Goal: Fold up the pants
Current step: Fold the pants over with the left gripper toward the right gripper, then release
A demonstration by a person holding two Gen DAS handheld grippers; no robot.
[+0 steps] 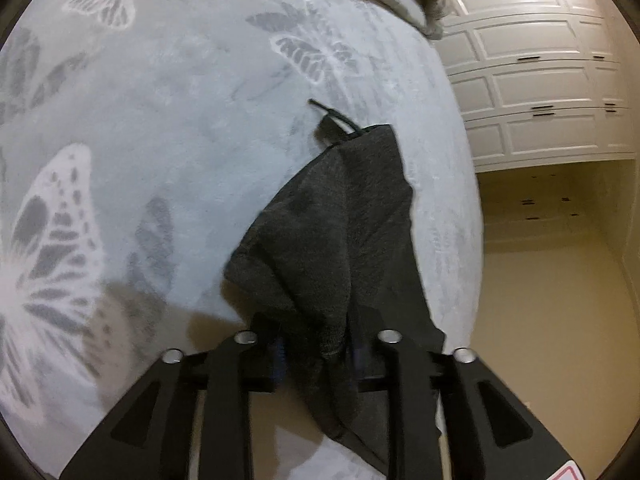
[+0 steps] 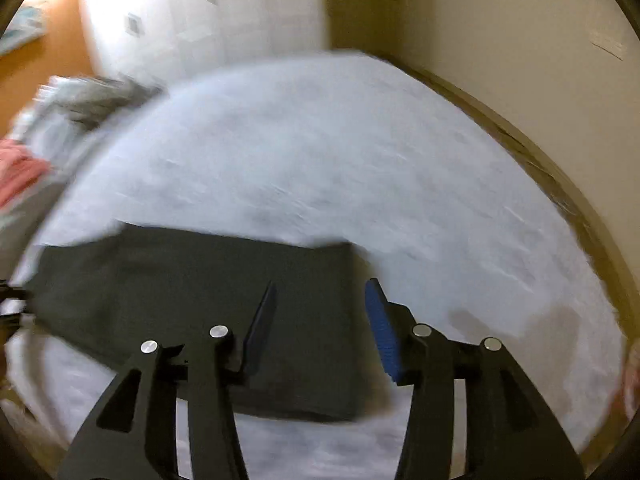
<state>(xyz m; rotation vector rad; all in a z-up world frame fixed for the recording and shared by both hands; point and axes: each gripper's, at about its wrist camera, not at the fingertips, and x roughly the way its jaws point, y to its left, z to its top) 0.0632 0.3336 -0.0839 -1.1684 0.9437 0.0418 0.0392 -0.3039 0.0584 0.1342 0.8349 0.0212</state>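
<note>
Dark grey pants [image 1: 340,216] on pale butterfly-print blanket [image 1: 160,120], near blanket edge by white cabinets [image 1: 532,80]. Left gripper [image 1: 320,344] clamped on bunched pants fabric, fold lifted off blanket; drawstring [image 1: 332,114] at far end. Right gripper [image 2: 320,320] spread wide, holding nothing, above flat pants end [image 2: 180,280]. Right view motion-blurred.
</note>
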